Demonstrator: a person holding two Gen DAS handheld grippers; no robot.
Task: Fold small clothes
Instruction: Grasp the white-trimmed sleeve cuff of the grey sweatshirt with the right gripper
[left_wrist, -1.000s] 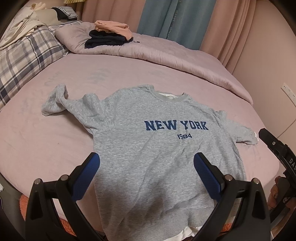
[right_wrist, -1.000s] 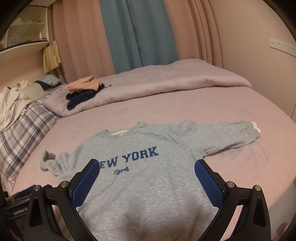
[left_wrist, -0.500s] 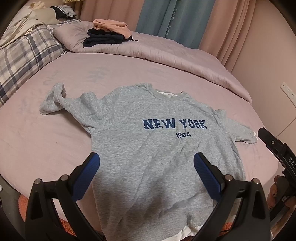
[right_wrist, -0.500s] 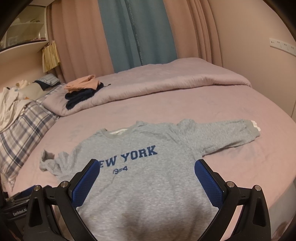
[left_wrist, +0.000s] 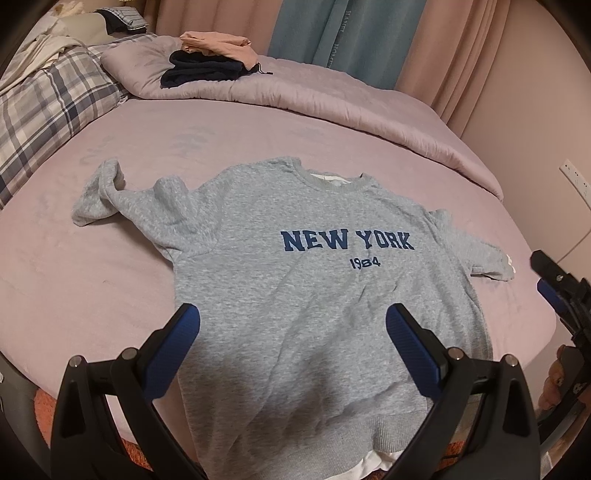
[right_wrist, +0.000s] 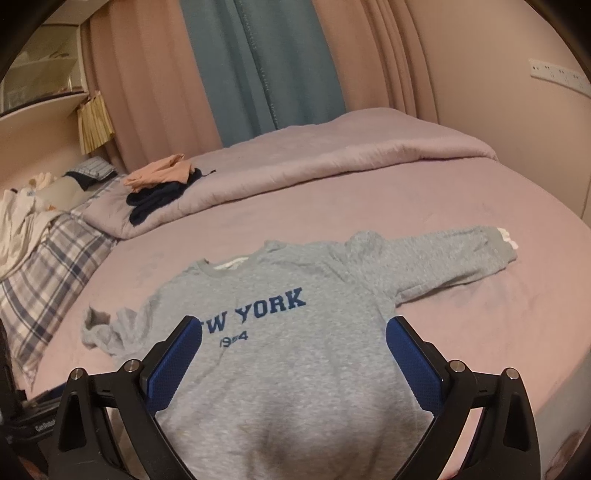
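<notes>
- Grey sweatshirt (left_wrist: 295, 280) is lying face up and mostly flat on a pink bed (left_wrist: 74, 295), "NEW YORK 1984" print showing, hem nearest the cameras, neck toward the duvet (left_wrist: 332, 96).
- Left gripper (left_wrist: 293, 325) is hovering over the hem area w/ fingers spread wide, holding nothing; no contact w/ cloth that I can see.
- Right gripper (right_wrist: 294, 334) is hovering over the lower body of the shirt, fingers also spread wide, empty.
- Left sleeve (left_wrist: 107, 195) is lying bunched and curled back on itself; right sleeve (right_wrist: 443, 258) is stretching out fairly straight, white cuff lining peeking out.
- Handling, my guess: soft, limp knit, light-to-medium wt, not fragile, not slippery; it's likely draping and sagging when lifted, so a pinch is prob. needing both layers.
- Best holds, my guess: ribbed hem (left_wrist: 332, 432) corners, shoulder seams, or sleeve cuffs, since thicker edges are giving pads more bite.
- Bunched sleeve is prob. needing straightening before folding in.
- Folded clothes (left_wrist: 210, 59) are sitting on the duvet, well apart from the shirt.
</notes>
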